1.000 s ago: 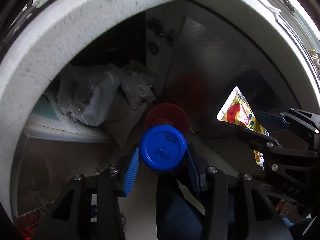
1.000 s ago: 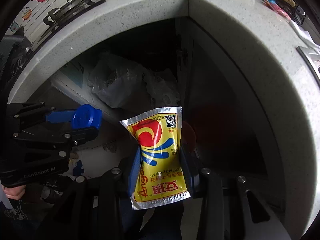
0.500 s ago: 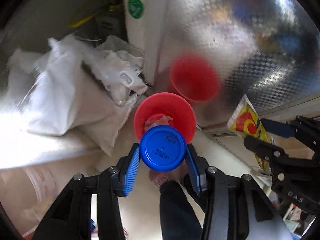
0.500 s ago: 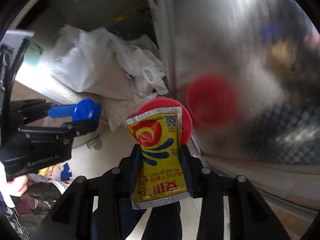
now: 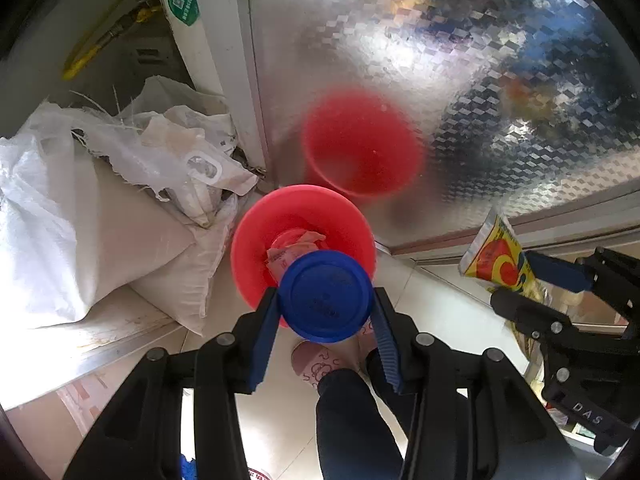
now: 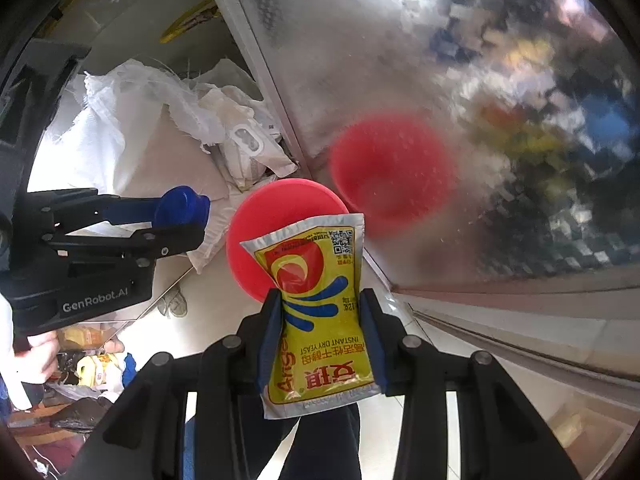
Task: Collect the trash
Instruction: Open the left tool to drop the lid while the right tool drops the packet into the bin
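My left gripper [image 5: 325,304] is shut on a round blue lid [image 5: 326,296] and holds it just above the near rim of a red trash bin [image 5: 256,236] that stands on the floor with crumpled pink paper [image 5: 294,246] inside. My right gripper [image 6: 320,304] is shut on a yellow instant yeast packet [image 6: 316,312] and holds it above the same red bin [image 6: 248,232]. The left gripper with the lid [image 6: 182,208] shows at the left of the right wrist view. The right gripper with the packet [image 5: 500,260] shows at the right of the left wrist view.
White woven sacks [image 5: 80,208] lie left of the bin. A shiny metal cabinet door [image 5: 440,60] behind it mirrors the bin. A white pipe [image 5: 192,28] stands in the corner. A leg and slipper [image 5: 320,364] are on the tiled floor below.
Both grippers have come down from under the counter edge and closer to the red bin, each still holding its item. The bin looks larger and nearer.
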Available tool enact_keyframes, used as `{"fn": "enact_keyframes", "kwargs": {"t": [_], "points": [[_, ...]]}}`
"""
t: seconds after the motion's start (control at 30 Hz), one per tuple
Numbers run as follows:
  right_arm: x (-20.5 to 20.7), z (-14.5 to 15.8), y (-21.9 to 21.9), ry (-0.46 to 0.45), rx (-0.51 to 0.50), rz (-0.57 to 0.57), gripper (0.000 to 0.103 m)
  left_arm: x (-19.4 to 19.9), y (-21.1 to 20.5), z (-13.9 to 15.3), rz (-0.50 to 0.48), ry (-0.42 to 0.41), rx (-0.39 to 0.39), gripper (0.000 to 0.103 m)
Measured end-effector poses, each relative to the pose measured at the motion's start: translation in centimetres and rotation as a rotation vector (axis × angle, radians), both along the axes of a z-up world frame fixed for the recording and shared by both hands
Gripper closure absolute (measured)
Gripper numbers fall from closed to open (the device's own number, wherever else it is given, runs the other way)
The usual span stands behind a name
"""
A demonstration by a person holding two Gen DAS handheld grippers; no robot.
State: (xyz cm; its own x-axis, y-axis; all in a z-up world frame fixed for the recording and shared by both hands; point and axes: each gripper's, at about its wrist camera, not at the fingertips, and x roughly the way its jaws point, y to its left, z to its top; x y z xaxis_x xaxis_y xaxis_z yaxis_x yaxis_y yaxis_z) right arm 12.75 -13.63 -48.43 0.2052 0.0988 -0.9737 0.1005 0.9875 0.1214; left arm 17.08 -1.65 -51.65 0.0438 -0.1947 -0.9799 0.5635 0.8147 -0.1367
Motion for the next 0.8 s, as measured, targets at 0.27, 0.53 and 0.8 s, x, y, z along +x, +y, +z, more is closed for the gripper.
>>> {"fn": "enact_keyframes", "kwargs": {"t": [0.27, 0.53, 0.8], "points": [[-0.4, 0.6, -0.3, -0.01, 0.009, 0.034, 0.067, 0.2, 0.2, 0.6, -0.001, -0.028, 0.042, 0.025], [0.4, 0.8, 0.9, -0.007, 0.008, 0.142, 0.066, -0.1, 2.6, 0.9, 0.066, -0.053, 0.076, 0.025], [2.3, 0.6, 3.8, -0.018, -0.001, 0.274, 0.066, -0.1, 6.2, 0.2, 0.18, -0.044, 0.111, 0.025]]}}
